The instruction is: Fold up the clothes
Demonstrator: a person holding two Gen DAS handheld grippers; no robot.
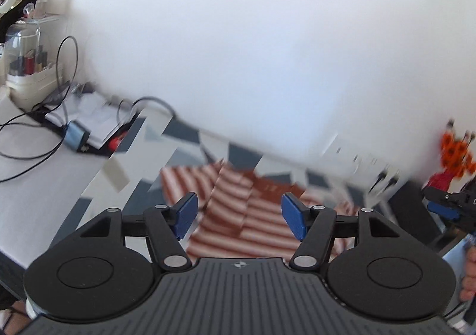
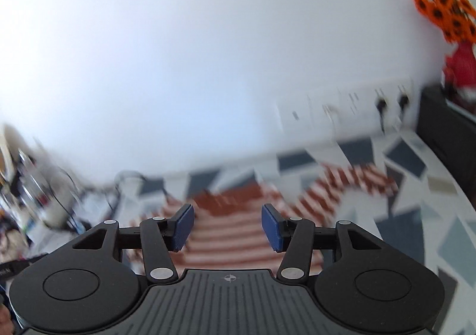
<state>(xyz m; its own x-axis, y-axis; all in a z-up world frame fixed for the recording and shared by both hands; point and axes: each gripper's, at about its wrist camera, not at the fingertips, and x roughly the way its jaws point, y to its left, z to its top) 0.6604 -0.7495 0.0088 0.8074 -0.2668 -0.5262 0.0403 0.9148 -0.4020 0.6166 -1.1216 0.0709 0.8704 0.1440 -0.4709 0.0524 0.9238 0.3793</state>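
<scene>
With both the left gripper [image 1: 239,214] and right gripper [image 2: 227,226] spread wide and empty above the rumpled red-and-white striped cloth garment [image 1: 238,216], pinching matching edges would likely fold it evenly.

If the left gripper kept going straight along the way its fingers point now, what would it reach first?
Most likely the striped garment, which lies between and just beyond the open blue pads of the left gripper. Nothing shows in between, though depth is hard to judge in this blurred view.
</scene>
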